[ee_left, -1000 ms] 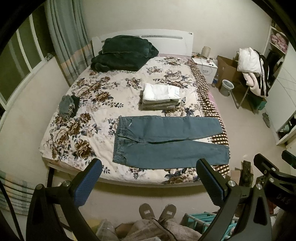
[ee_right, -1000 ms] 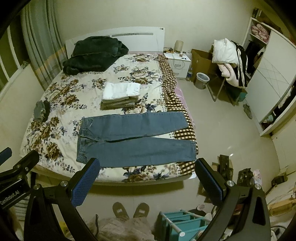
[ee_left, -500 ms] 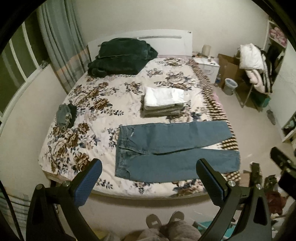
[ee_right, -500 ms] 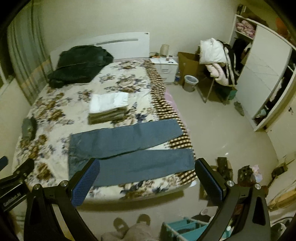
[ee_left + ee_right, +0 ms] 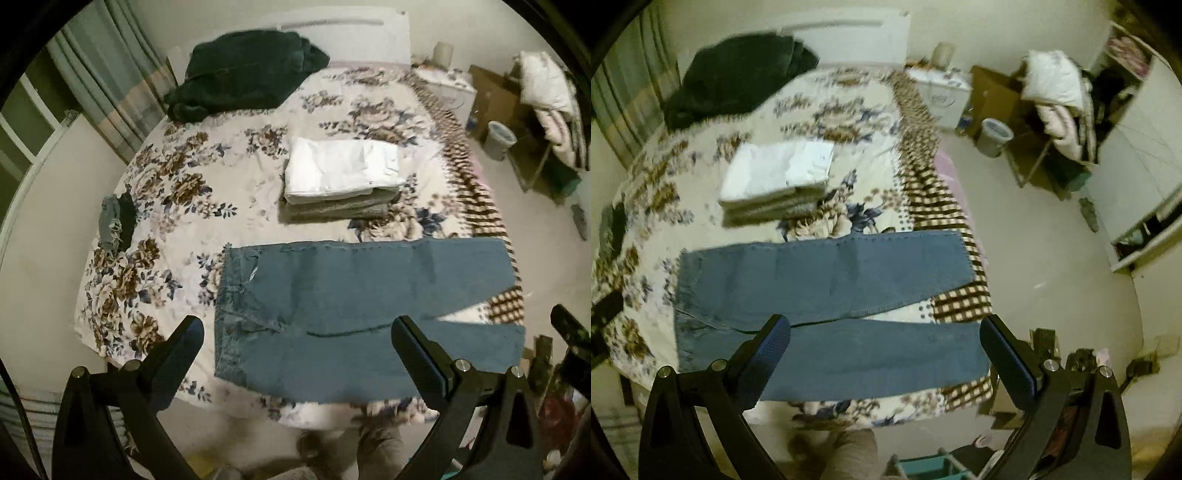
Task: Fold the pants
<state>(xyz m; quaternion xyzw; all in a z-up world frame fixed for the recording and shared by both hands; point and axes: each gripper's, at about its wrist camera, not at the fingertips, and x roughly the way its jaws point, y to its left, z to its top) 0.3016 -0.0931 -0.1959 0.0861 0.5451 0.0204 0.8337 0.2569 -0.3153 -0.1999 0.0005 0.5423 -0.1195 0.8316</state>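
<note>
While both grippers hung above the near edge of the bed (image 5: 110, 280), the jeans (image 5: 351, 295) lay flat and unfolded on the flowered cover, waistband toward the left side and both legs running out to the right, parted in a narrow V toward the hems. The left gripper (image 5: 295, 354) had its fingers spread wide with nothing between them, and it sat over the seat and the near leg. The right gripper (image 5: 884, 350) was likewise spread and empty, hovering over the middle and hem end of the near leg. Neither touched the cloth.

Judging by this layout, no fold had been made yet, and the step in hand was the approach for a first lengthwise fold, laying one leg over the other. To do it well, the left gripper would best pinch the near edge of the waistband and the right one the near hem, each catching the full thickness of denim and none of the cover below. Both should lift together and carry the leg across evenly, so that seams and hems meet. The hems lay close to the right edge of the bed, so a careless tug could drag them off. A stack of folded clothes (image 5: 340, 181) lay just beyond the jeans, apart from them, and should stay undisturbed.
</note>
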